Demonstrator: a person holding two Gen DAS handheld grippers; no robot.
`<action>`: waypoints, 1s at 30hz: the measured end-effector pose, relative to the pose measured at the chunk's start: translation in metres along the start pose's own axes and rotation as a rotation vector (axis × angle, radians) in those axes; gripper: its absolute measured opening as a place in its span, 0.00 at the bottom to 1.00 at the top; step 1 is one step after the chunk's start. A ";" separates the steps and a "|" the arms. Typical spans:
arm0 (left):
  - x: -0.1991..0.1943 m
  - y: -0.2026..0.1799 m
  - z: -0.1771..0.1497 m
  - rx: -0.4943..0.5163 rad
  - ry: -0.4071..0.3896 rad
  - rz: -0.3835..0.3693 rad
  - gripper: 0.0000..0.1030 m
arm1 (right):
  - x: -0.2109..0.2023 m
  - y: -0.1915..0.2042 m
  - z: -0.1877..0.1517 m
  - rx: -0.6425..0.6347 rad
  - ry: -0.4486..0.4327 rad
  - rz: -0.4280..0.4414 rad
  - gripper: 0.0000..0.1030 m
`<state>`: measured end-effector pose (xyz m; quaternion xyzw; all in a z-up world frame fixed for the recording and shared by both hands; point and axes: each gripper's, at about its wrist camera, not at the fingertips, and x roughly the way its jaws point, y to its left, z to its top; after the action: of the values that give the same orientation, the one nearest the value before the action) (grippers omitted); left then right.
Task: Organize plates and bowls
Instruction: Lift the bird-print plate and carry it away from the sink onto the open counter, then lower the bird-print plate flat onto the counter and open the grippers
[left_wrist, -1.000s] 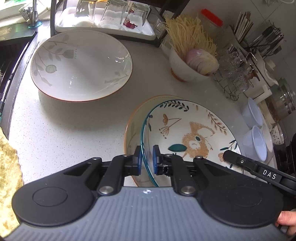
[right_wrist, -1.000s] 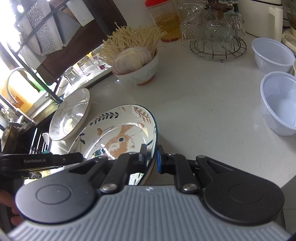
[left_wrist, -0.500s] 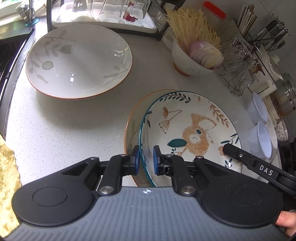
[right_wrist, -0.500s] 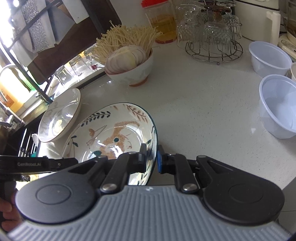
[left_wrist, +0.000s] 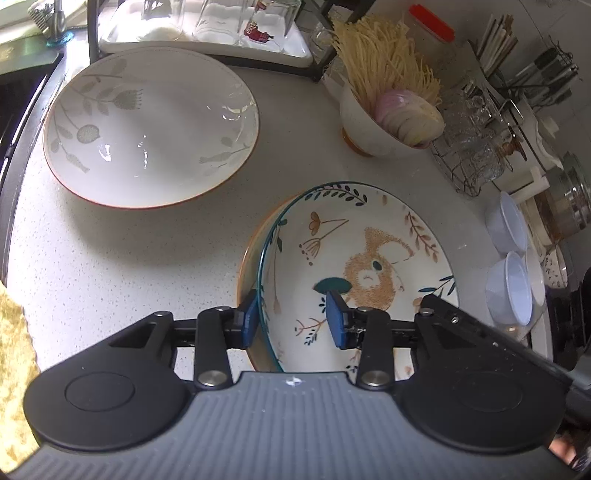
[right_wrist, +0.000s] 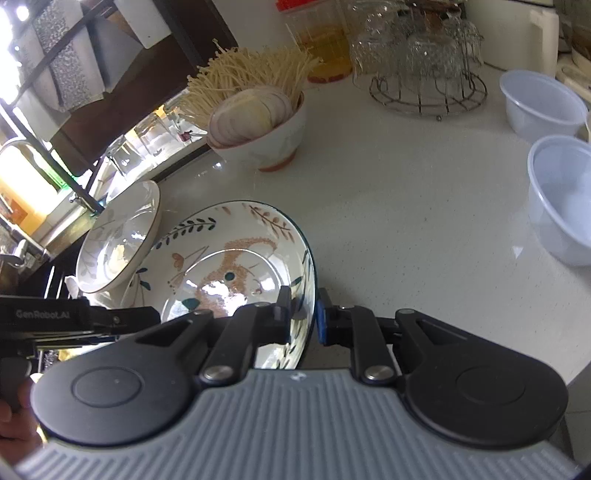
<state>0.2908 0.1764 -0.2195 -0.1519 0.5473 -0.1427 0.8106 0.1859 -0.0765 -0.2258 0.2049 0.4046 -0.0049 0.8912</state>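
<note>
Speckled white surface (left_wrist: 129, 251) carried everything we saw. Left of the bear plate (left_wrist: 369, 258) sat the larger leaf-patterned plate (left_wrist: 151, 125); behind it stood the noodle bowl (left_wrist: 373, 133). The bear plate rested nested on an orange-rimmed plate (left_wrist: 246, 266). Our left claw (left_wrist: 291, 319) had just been spreading, its pads astride the bear plate's rim without pressing. Our right claw (right_wrist: 303, 314) pinched the bear plate's opposite rim.

The painted plate (left_wrist: 369, 258), white with a teal rim, leaf sprigs and a brown animal at its centre, sits nested in an orange-rimmed dish (left_wrist: 248, 258) near the desk's (left_wrist: 129, 258) front edge. A wider white plate (left_wrist: 151, 125) with grey leaf prints and a reddish rim lies flat toward the back left, apart from the pair.
</note>
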 end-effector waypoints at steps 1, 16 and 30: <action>-0.001 0.000 0.000 -0.007 -0.001 -0.002 0.45 | 0.000 0.001 -0.001 0.000 -0.003 -0.004 0.17; -0.025 -0.007 -0.003 0.056 -0.021 0.073 0.55 | -0.007 0.005 0.006 -0.035 -0.016 -0.009 0.17; -0.081 -0.036 -0.026 0.089 -0.176 0.108 0.56 | -0.054 0.008 0.020 -0.098 -0.099 0.085 0.17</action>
<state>0.2349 0.1732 -0.1458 -0.0979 0.4742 -0.1093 0.8681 0.1653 -0.0855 -0.1722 0.1773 0.3510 0.0426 0.9185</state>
